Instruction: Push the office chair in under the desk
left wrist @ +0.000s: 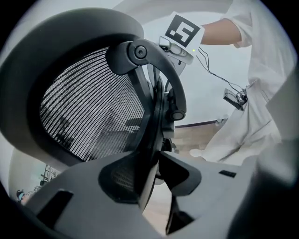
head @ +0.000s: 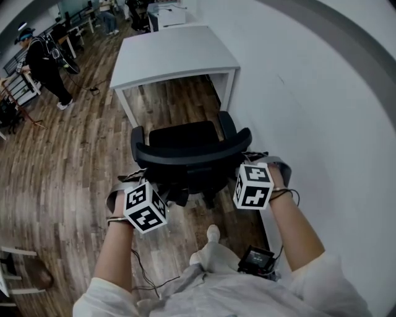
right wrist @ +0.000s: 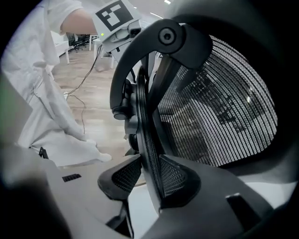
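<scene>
– Black office chair [head: 185,145]: where do we find it in our head view?
– On the wood floor [head: 80,161], just in front of the white desk [head: 176,52]. Its seat faces the desk's open side, and none of it is under the top. Our left gripper [head: 143,178] meets the left end of the backrest [head: 192,156] and our right gripper [head: 250,156] meets the right end. A white wall [head: 322,99] runs along our right.
– And in our left gripper view?
– Our pads [left wrist: 119,179] are closed on the backrest's hard rim [left wrist: 150,135], which stands upright between them. The mesh [left wrist: 88,102] spreads out to the left. Beyond the rim we see the right gripper's marker cube [left wrist: 183,30].
– And in the right gripper view?
– We see the mirror of that. The pads [right wrist: 180,179] are clamped on the rim [right wrist: 148,149], one on each face. The mesh [right wrist: 219,112] fills the right side, and the left gripper's marker cube [right wrist: 113,14] shows past the rim at the top.
</scene>
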